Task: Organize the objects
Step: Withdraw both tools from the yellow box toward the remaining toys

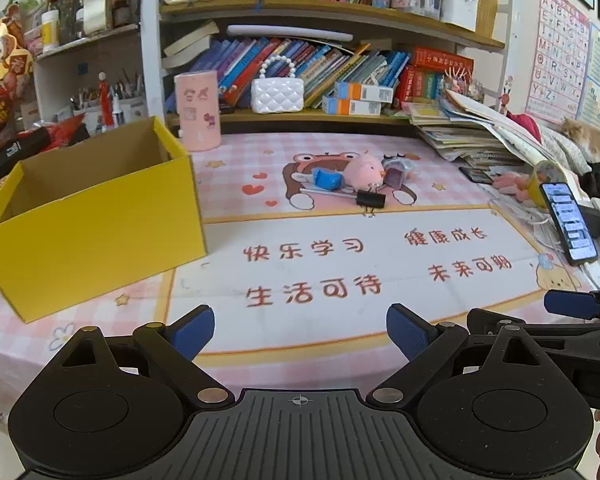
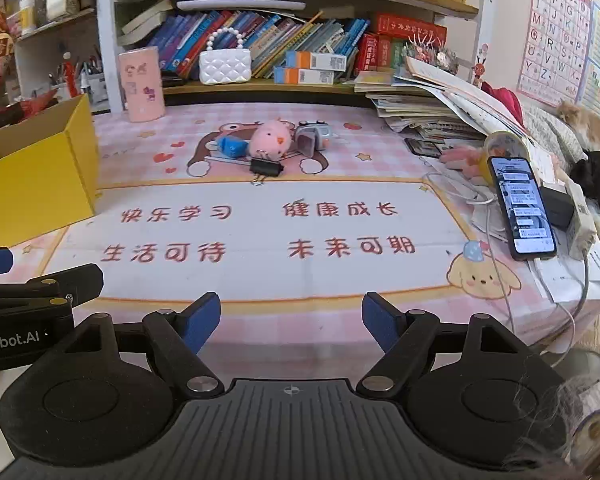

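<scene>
Probably my left claw [image 1: 300, 332] and right claw [image 2: 291, 322], both open and empty, could push the binder clip [image 2: 265, 167] into the pink plush [image 2: 271, 139], missing the yellow box [image 1: 96, 216].

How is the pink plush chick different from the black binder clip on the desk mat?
The pink plush chick is round, soft-looking and pale pink, while the black binder clip is small, angular and black with thin wire handles. The chick looks clearly bigger and taller than the clip. The clip lies nearer the cameras, at the front of the pile, and the chick sits just behind it. Both rest on the bear picture of the desk mat, untouched by either hand-held gripper.
</scene>
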The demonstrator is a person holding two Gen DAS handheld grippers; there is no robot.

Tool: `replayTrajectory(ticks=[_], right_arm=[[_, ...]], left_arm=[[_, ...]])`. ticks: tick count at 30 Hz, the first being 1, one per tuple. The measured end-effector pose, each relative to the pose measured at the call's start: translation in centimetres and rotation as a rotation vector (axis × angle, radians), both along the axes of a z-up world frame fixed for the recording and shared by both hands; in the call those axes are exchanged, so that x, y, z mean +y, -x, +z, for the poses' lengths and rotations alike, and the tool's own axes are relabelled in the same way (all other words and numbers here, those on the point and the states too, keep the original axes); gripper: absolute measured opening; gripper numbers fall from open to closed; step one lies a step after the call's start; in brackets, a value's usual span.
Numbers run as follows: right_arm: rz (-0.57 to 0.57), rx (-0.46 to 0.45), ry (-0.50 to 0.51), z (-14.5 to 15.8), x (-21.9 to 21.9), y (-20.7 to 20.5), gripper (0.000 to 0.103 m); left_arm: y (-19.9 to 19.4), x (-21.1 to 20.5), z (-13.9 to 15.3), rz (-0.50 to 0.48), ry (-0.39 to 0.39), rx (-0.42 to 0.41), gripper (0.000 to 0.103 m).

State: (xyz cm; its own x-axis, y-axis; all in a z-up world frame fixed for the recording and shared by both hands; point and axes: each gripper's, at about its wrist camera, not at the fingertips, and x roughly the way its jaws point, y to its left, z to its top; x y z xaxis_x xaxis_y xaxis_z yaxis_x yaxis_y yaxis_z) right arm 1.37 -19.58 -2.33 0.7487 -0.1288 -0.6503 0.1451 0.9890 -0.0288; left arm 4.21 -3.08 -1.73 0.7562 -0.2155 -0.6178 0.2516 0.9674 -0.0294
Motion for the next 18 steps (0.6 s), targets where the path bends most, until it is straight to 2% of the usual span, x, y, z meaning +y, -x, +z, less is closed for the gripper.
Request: replayTrajectory(ticks=[18], right_arm=[[0.051, 0.014, -0.027, -0.4, -6.1, -8.4, 0.076]], left_arm=[[-7.8, -5.7, -0.7, 0.054, -0.011, 0.028, 0.095]])
